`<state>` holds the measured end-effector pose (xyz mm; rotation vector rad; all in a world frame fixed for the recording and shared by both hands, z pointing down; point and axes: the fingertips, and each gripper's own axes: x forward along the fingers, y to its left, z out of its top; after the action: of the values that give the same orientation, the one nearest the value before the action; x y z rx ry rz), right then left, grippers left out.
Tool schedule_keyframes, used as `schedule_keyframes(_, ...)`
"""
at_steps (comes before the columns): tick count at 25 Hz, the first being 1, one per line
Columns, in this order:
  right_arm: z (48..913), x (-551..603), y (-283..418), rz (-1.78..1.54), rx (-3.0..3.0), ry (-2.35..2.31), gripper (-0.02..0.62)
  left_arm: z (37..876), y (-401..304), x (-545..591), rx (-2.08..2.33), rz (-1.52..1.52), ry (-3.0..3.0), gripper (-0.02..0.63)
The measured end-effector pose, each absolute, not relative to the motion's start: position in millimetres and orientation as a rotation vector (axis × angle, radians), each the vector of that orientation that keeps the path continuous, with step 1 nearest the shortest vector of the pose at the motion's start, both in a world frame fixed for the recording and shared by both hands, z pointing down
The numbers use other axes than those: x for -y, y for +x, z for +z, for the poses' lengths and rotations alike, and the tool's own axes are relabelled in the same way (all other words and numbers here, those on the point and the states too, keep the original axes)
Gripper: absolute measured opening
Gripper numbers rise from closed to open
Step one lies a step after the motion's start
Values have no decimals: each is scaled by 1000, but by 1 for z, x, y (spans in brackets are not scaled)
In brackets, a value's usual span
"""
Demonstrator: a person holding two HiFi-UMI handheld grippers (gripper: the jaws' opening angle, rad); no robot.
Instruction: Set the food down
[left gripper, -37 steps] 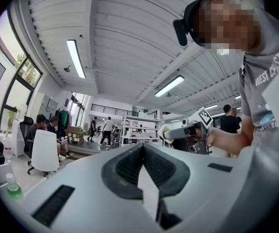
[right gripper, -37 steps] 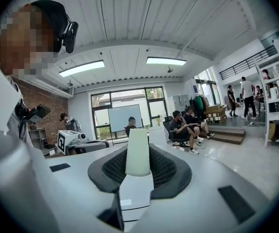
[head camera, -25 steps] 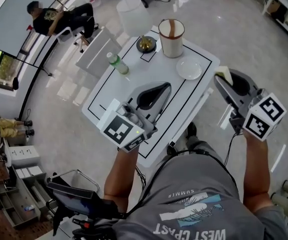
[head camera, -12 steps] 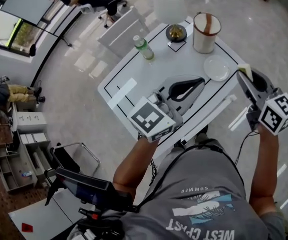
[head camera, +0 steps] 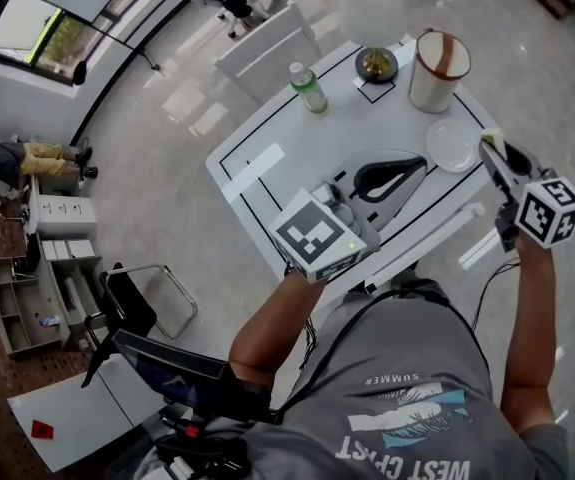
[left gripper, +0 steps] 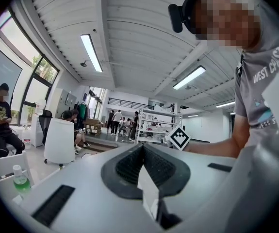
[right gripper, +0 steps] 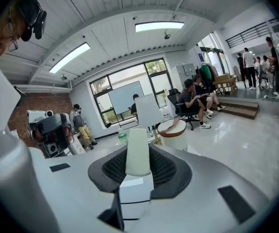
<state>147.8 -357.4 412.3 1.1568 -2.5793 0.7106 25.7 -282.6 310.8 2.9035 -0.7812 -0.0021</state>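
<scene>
Our right tongs (head camera: 491,151) have swung in from beyond the desk's edge, bringing the food up to the plate.
We see their jaws clamped partway open on the food (right gripper: 138,153), a pale yellow-green slab standing up between the pads, held just beside the right rim of the small white plate (head camera: 453,145). Our left tongs (head camera: 422,162) hover over the middle of the white desk (head camera: 267,158), jaws pressed together with nothing between them. Beyond the plate stand a white cup (head camera: 439,60) with a brown rim, a small dark bowl (head camera: 377,64) and a bottle (head camera: 309,87) with a green label, all well apart from both tongs.
</scene>
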Motion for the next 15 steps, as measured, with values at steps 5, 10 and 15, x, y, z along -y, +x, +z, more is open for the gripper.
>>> schedule_keyframes(5,437,371,150,753,2540,1144,103,312,27,285,782,4,2900,8)
schedule_keyframes(10,463,385,155,775,2498,1134,103,318,30,288,791,13,2899,8)
schedule_keyframes(15,481,395,157,796,2470,1125,103,316,31,288,800,17,2895,8)
